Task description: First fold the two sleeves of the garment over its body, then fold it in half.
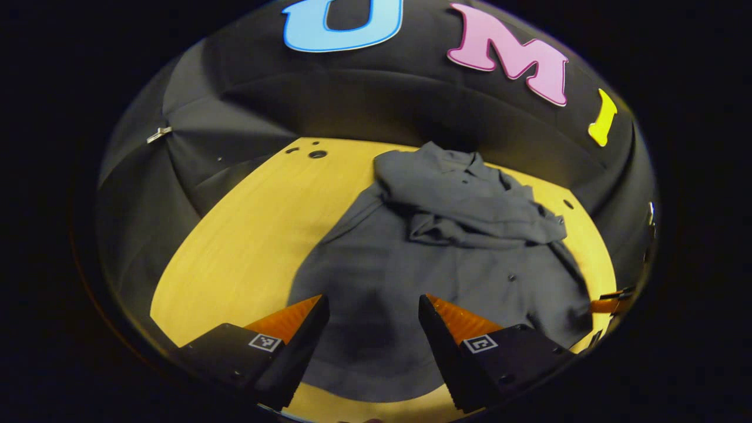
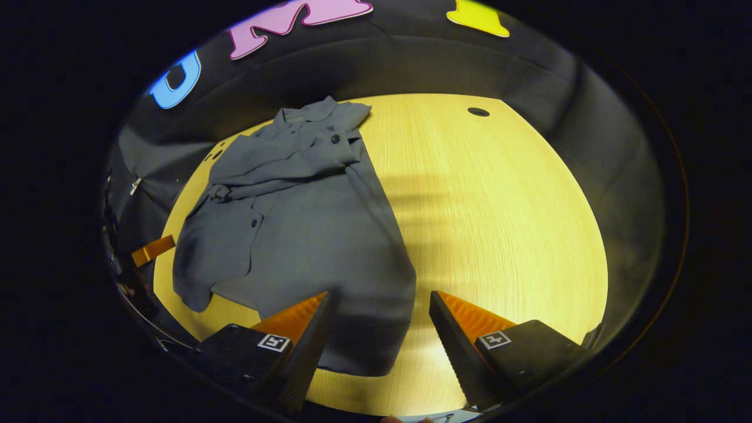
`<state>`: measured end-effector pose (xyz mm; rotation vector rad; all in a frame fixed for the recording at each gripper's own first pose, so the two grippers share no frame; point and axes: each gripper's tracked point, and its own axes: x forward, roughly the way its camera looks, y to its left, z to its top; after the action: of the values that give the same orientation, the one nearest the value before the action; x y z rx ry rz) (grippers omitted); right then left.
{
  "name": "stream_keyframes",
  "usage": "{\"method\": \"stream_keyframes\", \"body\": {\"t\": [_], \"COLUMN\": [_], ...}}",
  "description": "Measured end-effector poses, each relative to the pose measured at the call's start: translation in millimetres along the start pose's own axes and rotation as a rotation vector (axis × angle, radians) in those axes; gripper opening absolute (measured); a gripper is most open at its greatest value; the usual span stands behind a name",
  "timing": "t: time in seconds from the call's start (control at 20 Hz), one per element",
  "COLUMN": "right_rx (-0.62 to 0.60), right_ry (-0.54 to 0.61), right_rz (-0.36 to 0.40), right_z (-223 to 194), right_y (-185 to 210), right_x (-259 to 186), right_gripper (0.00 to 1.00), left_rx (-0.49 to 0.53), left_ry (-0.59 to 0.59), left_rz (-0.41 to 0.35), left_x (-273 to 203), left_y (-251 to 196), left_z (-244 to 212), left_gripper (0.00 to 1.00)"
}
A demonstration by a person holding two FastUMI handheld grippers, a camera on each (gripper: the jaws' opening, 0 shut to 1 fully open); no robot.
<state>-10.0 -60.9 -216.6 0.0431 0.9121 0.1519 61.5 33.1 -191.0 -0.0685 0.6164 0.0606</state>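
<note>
Left gripper view: the left gripper [image 1: 373, 329] is seen with its jaws spread wide and nothing held between them; it hangs above the near hem of the garment [image 1: 411, 276], a grey buttoned shirt laid on the yellow wooden tabletop [image 1: 247, 235]; both sleeves are seen folded and bunched across the chest, below the collar at the far end; the other gripper is glimpsed at the right edge, just beside the shirt's near right corner. Right gripper view: the right gripper [image 2: 379, 329] is likewise seen with jaws wide apart and empty, above the garment's [image 2: 311, 235] near right corner; bare tabletop [image 2: 499, 223] is spread to the right; the booth's black cloth wall [image 2: 411, 64] is seen beyond.
</note>
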Motion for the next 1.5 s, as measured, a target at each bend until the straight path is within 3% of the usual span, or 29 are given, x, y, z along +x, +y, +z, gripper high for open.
{"method": "stream_keyframes", "body": {"t": [0.25, 0.45, 0.6, 0.65, 0.95, 1.15, 1.3, 1.35, 1.4, 1.5], "right_rx": [0.088, 0.109, 0.085, 0.083, 0.106, 0.031, -0.039, -0.036, -0.036, -0.036], "right_ry": [0.061, 0.095, 0.097, 0.107, 0.164, 0.177, 0.176, 0.182, 0.181, 0.170], "right_rz": [-0.012, -0.019, -0.034, -0.031, -0.016, -0.078, -0.118, -0.115, -0.114, -0.106], "right_z": [-19.2, -34.1, -36.6, -38.8, -48.0, -52.4, -53.5, -54.7, -53.5, -51.8], "right_y": [6.4, 20.6, 25.6, 29.9, 63.5, 68.1, 71.8, 76.2, 78.2, 79.9], "right_x": [14.2, 16.2, 15.5, 15.9, 15.4, 18.5, 20.4, 21.6, 22.3, 23.9], "right_gripper": [1.00, 0.99, 1.00, 1.00, 1.00, 1.00, 0.99, 0.97, 0.87, 0.58], "left_rx": [-0.034, -0.066, -0.053, -0.038, 0.065, 0.106, 0.114, 0.117, 0.122, 0.135], "left_ry": [0.082, 0.143, 0.147, 0.152, 0.158, 0.163, 0.172, 0.173, 0.179, 0.186], "left_rz": [0.061, 0.067, 0.040, 0.023, -0.032, -0.035, -0.044, -0.050, -0.055, -0.076], "left_x": [-9.1, -8.2, -6.8, -6.3, 0.4, 3.4, 5.6, 6.5, 6.4, 6.7], "left_y": [57.4, 76.0, 73.1, 68.1, 33.0, 13.3, 3.2, -0.4, -3.6, -11.6], "left_z": [-49.5, -75.5, -77.9, -76.6, -72.3, -74.9, -74.5, -73.0, -73.7, -73.4], "left_gripper": [0.96, 0.96, 0.92, 0.97, 0.97, 0.97, 0.87, 0.84, 0.77, 0.60]}}
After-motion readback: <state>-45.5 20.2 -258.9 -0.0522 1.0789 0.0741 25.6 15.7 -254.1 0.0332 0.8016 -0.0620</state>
